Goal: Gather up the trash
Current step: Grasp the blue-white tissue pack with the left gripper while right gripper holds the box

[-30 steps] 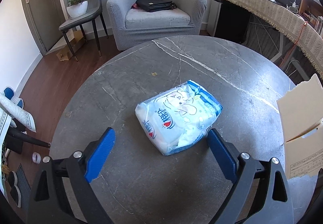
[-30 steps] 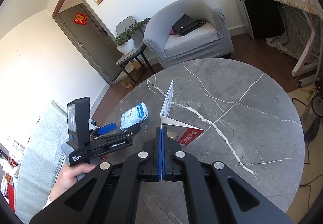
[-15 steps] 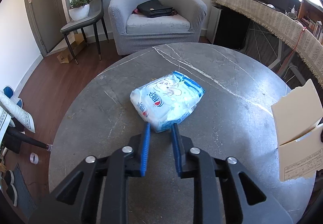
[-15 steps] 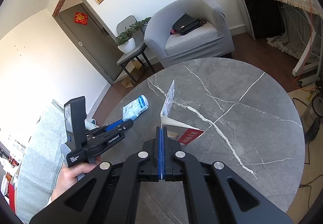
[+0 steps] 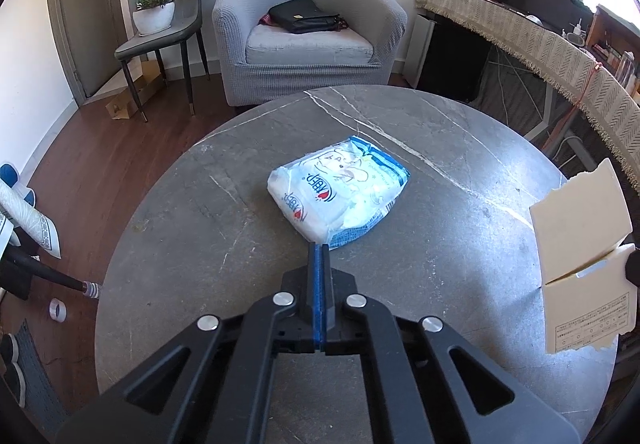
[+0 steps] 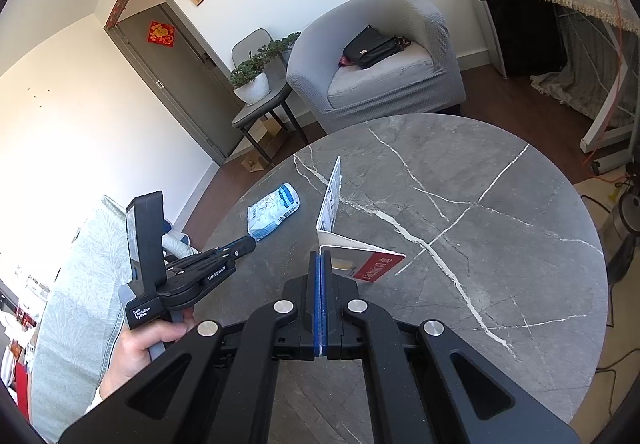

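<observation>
A white and blue plastic packet (image 5: pixel 340 191) lies on the round grey marble table (image 5: pixel 200 211). My left gripper (image 5: pixel 320 246) is shut, its tips pinching the packet's near edge. The packet also shows in the right wrist view (image 6: pixel 274 213), with the left gripper (image 6: pixel 250 244) at its near end. My right gripper (image 6: pixel 321 256) is shut on the flap of a torn cardboard box (image 6: pixel 360 264), held above the table. The box also shows at the right of the left wrist view (image 5: pixel 580 244).
A grey armchair (image 5: pixel 308 43) with a black bag (image 5: pixel 304 13) stands beyond the table. A chair with a potted plant (image 5: pixel 160 7) stands by the door. A cloth-covered desk (image 5: pixel 540 39) runs along the right. The person's left hand (image 6: pixel 140 348) holds the left gripper.
My left gripper went from wide open around the packet to fully shut on its near edge and drew back a little. The right gripper and the box stayed still.
</observation>
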A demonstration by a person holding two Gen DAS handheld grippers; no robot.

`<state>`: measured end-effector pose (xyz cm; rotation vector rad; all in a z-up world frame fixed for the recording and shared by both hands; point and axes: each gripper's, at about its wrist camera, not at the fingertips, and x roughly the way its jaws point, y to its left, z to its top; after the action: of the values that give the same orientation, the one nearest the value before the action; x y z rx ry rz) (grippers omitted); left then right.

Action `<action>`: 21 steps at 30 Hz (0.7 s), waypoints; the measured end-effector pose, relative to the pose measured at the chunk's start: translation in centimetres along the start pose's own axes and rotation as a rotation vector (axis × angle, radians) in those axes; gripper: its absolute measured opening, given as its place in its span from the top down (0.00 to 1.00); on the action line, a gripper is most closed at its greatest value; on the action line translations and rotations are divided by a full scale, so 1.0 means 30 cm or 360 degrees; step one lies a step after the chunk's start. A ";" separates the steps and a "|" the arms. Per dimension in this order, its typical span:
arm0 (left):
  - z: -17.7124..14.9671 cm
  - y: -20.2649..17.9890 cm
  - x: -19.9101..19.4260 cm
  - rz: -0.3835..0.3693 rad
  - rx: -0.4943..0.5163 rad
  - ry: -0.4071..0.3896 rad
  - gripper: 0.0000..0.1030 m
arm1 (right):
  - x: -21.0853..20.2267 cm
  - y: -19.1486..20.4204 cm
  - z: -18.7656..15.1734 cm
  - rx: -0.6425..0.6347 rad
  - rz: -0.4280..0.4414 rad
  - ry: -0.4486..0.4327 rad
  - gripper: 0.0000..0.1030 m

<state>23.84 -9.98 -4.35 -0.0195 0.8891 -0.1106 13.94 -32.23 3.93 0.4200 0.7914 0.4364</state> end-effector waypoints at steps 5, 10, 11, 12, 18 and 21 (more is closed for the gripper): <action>-0.010 -0.002 -0.015 -0.0018 0.0015 0.0000 0.99 | 0.002 0.029 0.006 -0.0021 0.0012 -0.0006 1.00; 0.014 0.026 -0.062 -0.0135 -0.0043 -0.0052 0.83 | 0.005 0.045 -0.004 -0.0043 0.0001 -0.0010 1.00; 0.018 0.033 -0.063 -0.0174 -0.0064 -0.0051 0.57 | 0.010 0.041 -0.004 -0.0041 -0.0003 -0.0007 1.00; 0.025 0.035 -0.061 -0.0201 -0.0080 -0.0052 0.36 | 0.012 0.036 -0.001 -0.0037 -0.0001 -0.0006 1.00; 0.136 -0.069 -0.037 -0.0039 0.0298 -0.0047 0.17 | -0.003 0.024 0.019 -0.0017 0.0027 -0.0042 1.00; 0.167 -0.114 0.010 0.0001 0.0493 0.0027 0.17 | 0.000 0.014 0.021 -0.0009 0.0022 -0.0037 1.00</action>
<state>27.62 -13.54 -1.20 0.2708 0.8814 -0.2474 14.34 -32.01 4.55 0.4247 0.7652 0.4460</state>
